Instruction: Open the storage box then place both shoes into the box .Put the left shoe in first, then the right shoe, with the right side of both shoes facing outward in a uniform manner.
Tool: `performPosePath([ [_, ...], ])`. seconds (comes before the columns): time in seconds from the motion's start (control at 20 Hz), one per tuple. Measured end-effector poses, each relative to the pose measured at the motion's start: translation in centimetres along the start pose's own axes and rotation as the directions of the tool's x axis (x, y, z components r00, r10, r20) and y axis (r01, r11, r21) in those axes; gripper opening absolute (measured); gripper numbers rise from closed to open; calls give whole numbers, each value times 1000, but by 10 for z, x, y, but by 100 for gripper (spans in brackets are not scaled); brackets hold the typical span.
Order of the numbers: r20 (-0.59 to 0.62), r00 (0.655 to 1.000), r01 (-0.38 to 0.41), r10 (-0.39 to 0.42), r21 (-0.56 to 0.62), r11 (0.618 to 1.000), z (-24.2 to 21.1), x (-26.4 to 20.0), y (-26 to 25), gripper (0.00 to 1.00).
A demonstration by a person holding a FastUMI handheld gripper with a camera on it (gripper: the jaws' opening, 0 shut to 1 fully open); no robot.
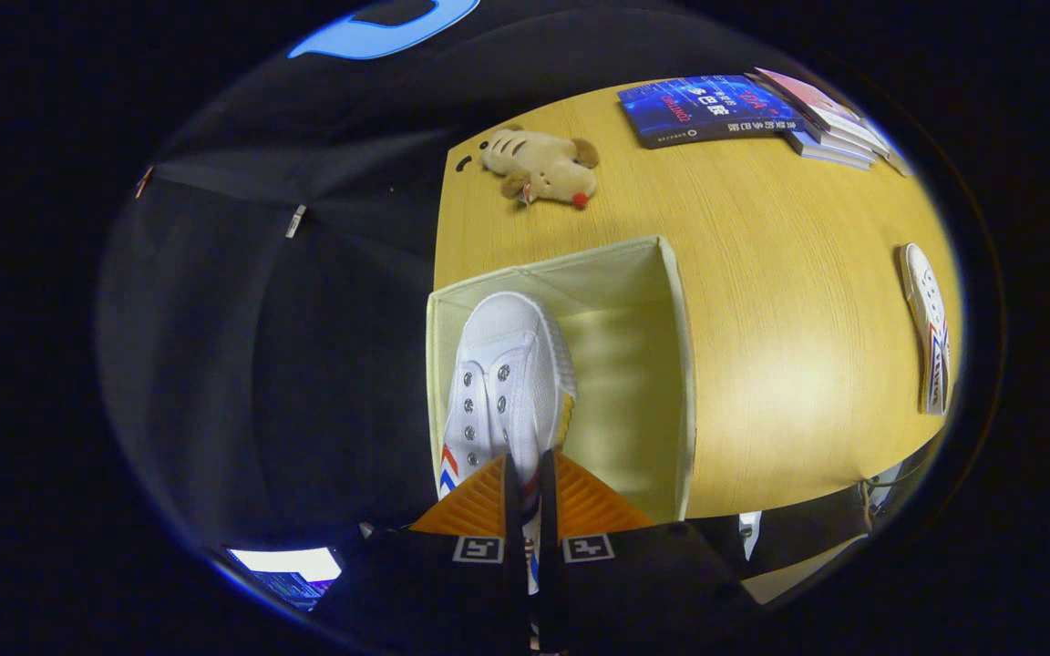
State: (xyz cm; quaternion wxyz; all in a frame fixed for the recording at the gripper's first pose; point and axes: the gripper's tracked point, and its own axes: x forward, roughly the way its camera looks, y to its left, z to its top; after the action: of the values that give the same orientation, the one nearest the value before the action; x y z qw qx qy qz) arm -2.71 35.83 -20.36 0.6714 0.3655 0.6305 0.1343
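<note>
The gripper (525,474) points down over the open storage box (682,364), its fingers nearly together and clamped on the heel end of a white shoe (507,374). The shoe hangs toe-forward toward 12 o'clock, inside the box along its 9 o'clock wall, with red and blue stripes showing on its side near the fingers. The box sits at the 9 o'clock edge of the wooden desk (789,301). Beyond the box, at 12 o'clock, lies a plush toy (539,164). At 1 o'clock are stacked books (744,109). The second shoe (928,328) lies well apart at 3 o'clock, near the desk's edge.
</note>
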Motion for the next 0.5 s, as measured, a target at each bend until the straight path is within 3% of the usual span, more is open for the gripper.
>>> performPosePath([
  [0.5,-9,997,82,-82,16,996,1,49,-1,9],
])
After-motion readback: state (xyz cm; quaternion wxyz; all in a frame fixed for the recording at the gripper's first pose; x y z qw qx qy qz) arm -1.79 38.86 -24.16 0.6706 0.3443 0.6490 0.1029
